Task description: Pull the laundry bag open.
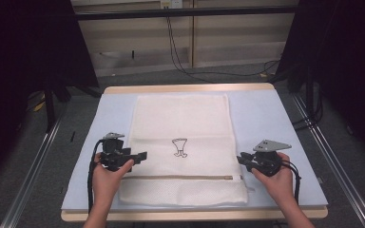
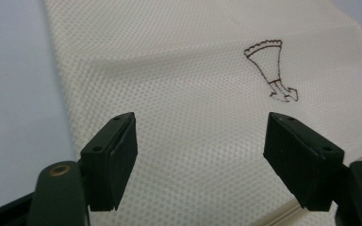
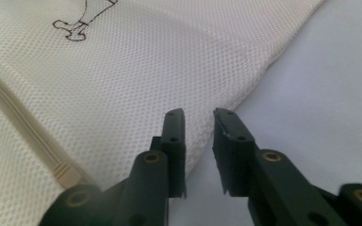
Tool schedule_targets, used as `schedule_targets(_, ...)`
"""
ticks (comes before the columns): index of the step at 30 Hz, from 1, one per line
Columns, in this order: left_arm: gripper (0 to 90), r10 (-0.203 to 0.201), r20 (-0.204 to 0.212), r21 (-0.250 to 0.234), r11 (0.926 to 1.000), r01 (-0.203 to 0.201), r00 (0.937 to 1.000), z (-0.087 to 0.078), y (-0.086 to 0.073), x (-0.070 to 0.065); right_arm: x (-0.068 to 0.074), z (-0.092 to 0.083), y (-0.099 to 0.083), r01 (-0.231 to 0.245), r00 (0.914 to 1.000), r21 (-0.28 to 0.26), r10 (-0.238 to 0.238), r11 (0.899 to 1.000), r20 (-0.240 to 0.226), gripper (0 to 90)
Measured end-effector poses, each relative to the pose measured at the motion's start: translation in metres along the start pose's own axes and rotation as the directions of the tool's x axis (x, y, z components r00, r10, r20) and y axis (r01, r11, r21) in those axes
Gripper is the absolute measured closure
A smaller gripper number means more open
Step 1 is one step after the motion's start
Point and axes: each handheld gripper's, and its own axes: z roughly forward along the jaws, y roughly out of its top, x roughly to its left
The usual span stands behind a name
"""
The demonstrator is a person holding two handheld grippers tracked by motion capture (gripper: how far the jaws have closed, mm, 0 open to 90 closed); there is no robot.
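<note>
Mesh bag (image 1: 183,142) far end cut off in left claw (image 2: 200,157) view.

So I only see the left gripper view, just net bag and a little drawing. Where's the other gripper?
Observer: The right gripper is at the bag's right edge.
Operator: Is it holding the bag?
Observer: No. Its jaws stand a little apart, with nothing between them.
Operator: Where's the zip's pull?
Observer: The pull is at the zip's right end, close to the right gripper.
</note>
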Motion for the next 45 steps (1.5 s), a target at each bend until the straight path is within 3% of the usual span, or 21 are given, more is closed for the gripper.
schedule_targets(5, 25.6, 0.027, 0.038, 0.009, 0.9996, -0.028, 0.9989, 0.008, 0.007, -0.013, 0.004, -0.005, -0.005, 0.021, 0.9992, 0.006, -0.021, 1.000, -0.033, 89.4)
schedule_targets(17, 26.8, 0.074, 0.140, 0.030, 0.9964, -0.079, 0.9874, 0.025, 0.019, -0.042, 0.011, -0.014, -0.016, 0.033, 0.9976, 0.010, -0.032, 0.999, -0.062, 90.0)
schedule_targets(23, 29.8, 0.076, 0.206, 0.057, 0.9943, -0.090, 0.9757, 0.035, 0.020, -0.060, 0.017, -0.016, -0.018, 0.058, 0.9948, 0.005, -0.057, 0.998, -0.085, 90.0)
schedule_targets(26, 32.0, 0.057, 0.265, 0.078, 0.9938, -0.080, 0.9627, 0.039, 0.020, -0.069, 0.019, -0.017, -0.019, 0.063, 0.9936, 0.004, -0.062, 0.998, -0.094, 90.0)
schedule_targets(38, 33.6, 0.076, 0.339, 0.122, 0.9848, -0.124, 0.9377, 0.061, 0.021, -0.101, 0.026, -0.011, -0.023, 0.076, 0.9892, 0.017, -0.073, 0.997, -0.127, 90.0)
schedule_targets(42, 32.4, 0.061, 0.364, 0.108, 0.9884, -0.107, 0.9296, 0.065, 0.022, -0.108, 0.026, -0.008, -0.025, 0.099, 0.9877, 0.024, -0.095, 0.995, -0.124, 90.0)
schedule_targets(45, 32.2, 0.071, 0.369, 0.115, 0.9859, -0.121, 0.9267, 0.068, 0.023, -0.114, 0.027, -0.004, -0.028, 0.117, 0.9861, 0.054, -0.110, 0.992, -0.125, 90.0)
